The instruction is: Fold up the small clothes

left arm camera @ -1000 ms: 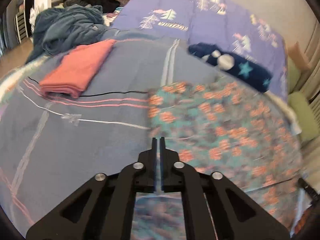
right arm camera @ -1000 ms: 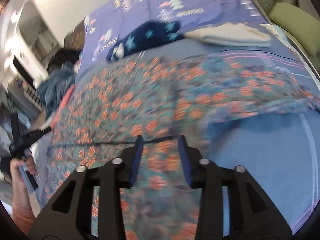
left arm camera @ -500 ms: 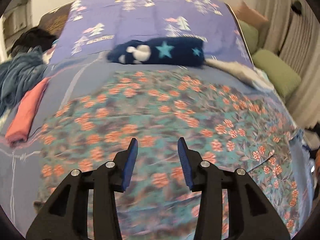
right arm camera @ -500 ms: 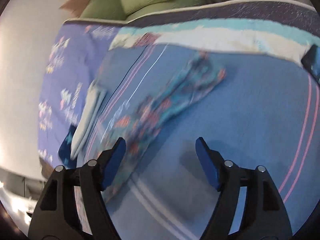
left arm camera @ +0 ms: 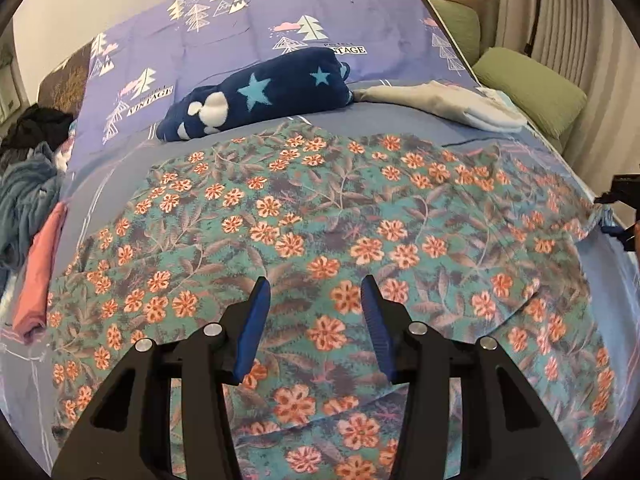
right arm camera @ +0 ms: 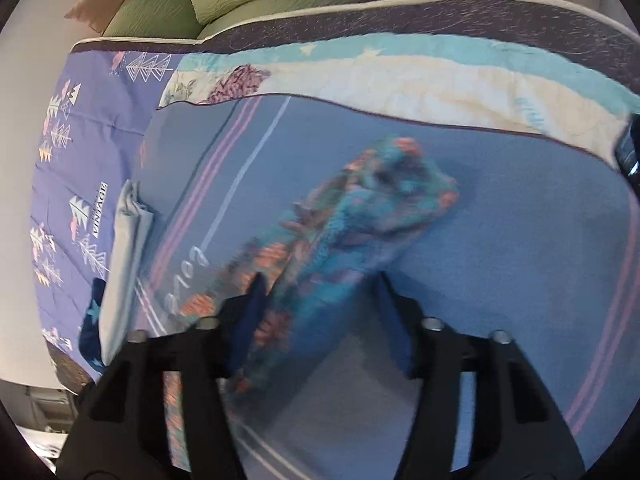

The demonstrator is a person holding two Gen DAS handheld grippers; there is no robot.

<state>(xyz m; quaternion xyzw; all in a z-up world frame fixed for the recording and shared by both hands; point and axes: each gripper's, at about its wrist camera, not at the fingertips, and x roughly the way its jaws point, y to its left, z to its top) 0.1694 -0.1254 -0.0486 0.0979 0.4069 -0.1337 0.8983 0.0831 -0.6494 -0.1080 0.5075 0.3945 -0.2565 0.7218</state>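
Observation:
A teal garment with orange flowers [left arm camera: 320, 216] lies spread flat on the blue bed sheet [left arm camera: 400, 120]. My left gripper [left arm camera: 316, 312] is open above its near middle, holding nothing. In the right wrist view a blurred end of the same floral garment [right arm camera: 360, 224] runs between the open fingers of my right gripper [right arm camera: 320, 316], which hovers over it near the bed's side edge. The right gripper also shows at the far right edge of the left wrist view [left arm camera: 620, 200], beside the garment's corner.
A navy star-patterned plush blanket [left arm camera: 256, 96] and a grey folded cloth [left arm camera: 448, 104] lie behind the garment. A folded pink cloth [left arm camera: 40, 272] and a pile of blue clothes [left arm camera: 24, 200] are at the left. Green cushions [left arm camera: 532, 88] sit beside the bed.
My left gripper opened, let the garment go and swung round to face across it. My right gripper opened wider and turned toward the garment's end at the bed edge.

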